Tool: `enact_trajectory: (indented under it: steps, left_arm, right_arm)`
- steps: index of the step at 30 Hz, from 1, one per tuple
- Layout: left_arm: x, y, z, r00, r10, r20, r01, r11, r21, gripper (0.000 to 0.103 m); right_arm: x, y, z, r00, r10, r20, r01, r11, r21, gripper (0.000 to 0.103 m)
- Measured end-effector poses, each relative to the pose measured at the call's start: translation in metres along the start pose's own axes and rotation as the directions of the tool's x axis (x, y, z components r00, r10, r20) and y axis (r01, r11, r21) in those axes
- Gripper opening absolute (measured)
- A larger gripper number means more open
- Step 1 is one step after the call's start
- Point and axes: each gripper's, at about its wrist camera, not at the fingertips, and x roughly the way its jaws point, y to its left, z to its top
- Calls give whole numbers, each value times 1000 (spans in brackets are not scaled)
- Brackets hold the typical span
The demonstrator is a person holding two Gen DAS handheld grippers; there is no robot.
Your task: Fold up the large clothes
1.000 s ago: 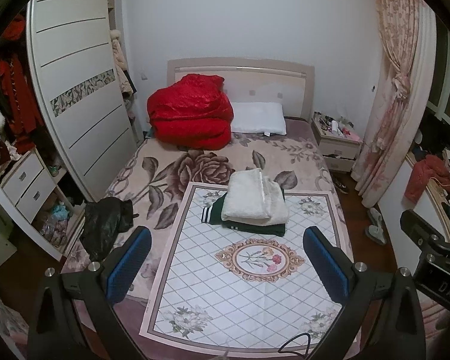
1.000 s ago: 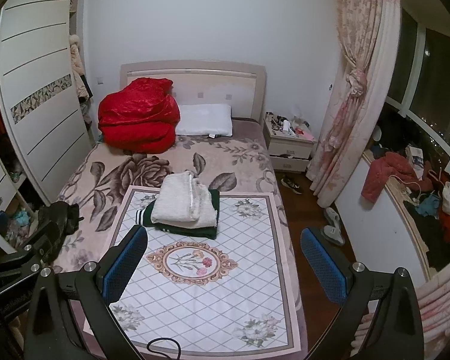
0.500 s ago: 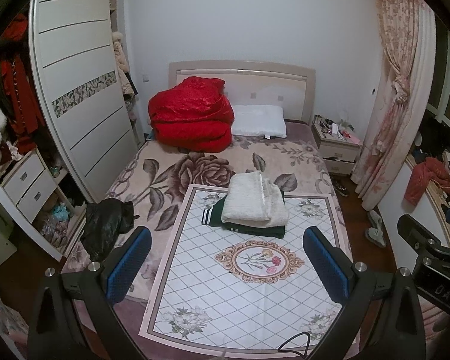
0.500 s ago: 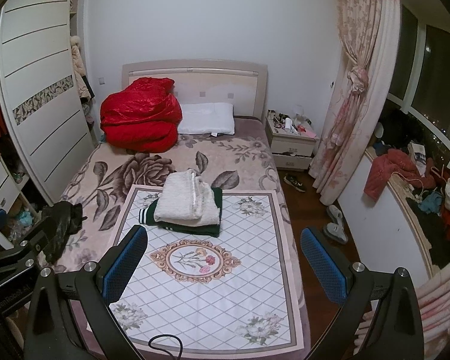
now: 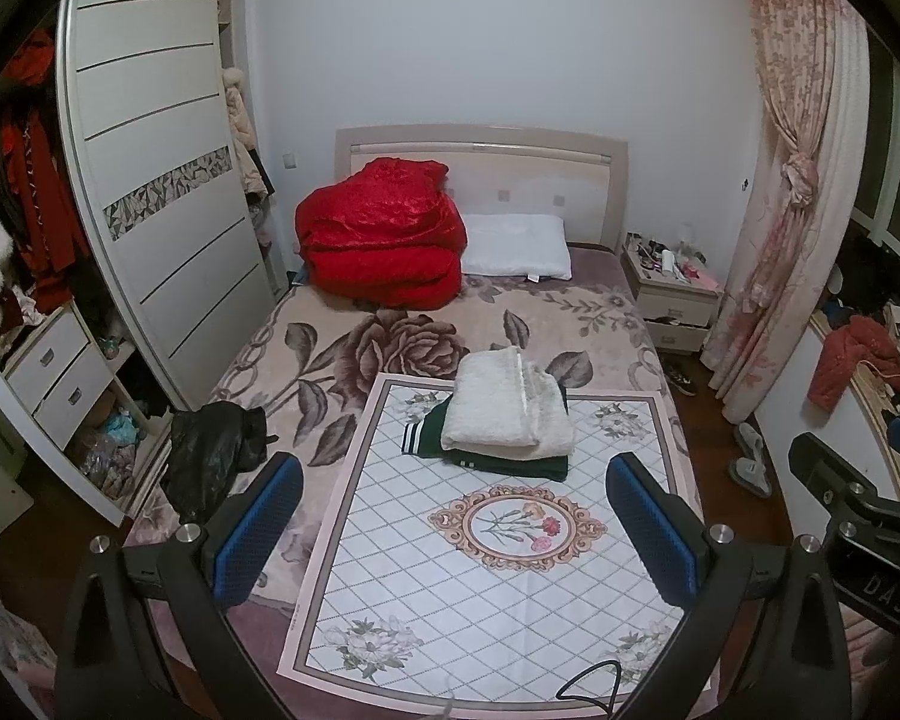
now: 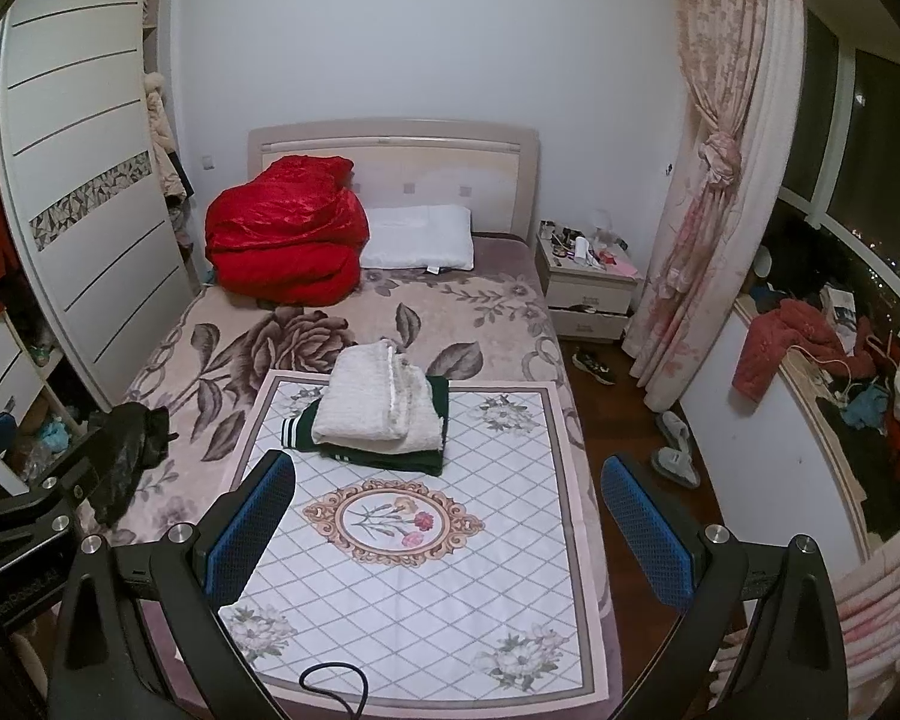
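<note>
A folded cream fleece garment (image 5: 507, 405) lies on top of a folded dark green garment (image 5: 486, 456) at the far end of a white diamond-patterned mat (image 5: 492, 564) on the bed; both also show in the right wrist view, cream (image 6: 378, 399) over green (image 6: 384, 453). A crumpled black garment (image 5: 210, 456) lies at the bed's left edge, also in the right wrist view (image 6: 129, 450). My left gripper (image 5: 450, 531) is open and empty, held above the foot of the bed. My right gripper (image 6: 447, 525) is open and empty beside it.
A red quilt (image 5: 384, 240) and a white pillow (image 5: 516, 249) sit at the headboard. A white wardrobe (image 5: 156, 192) stands left, a nightstand (image 5: 669, 291) and pink curtain (image 5: 792, 192) right. Clothes are piled on the window ledge (image 6: 810, 354). Slippers (image 6: 678, 450) lie on the floor.
Both views have shifted slightly, with the bed scene drifting a little to the right and down. Nothing on the bed has moved and both grippers stay open.
</note>
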Motion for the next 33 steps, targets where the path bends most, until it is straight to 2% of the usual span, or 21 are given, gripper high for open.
enact_trajectory:
  steps: [33]
  left_arm:
    - [-2,-6,5,1000,5,5,-5,1000,1,103]
  right_arm:
    - [7,3,2,1000,22,-19,-22,1000,8,103]
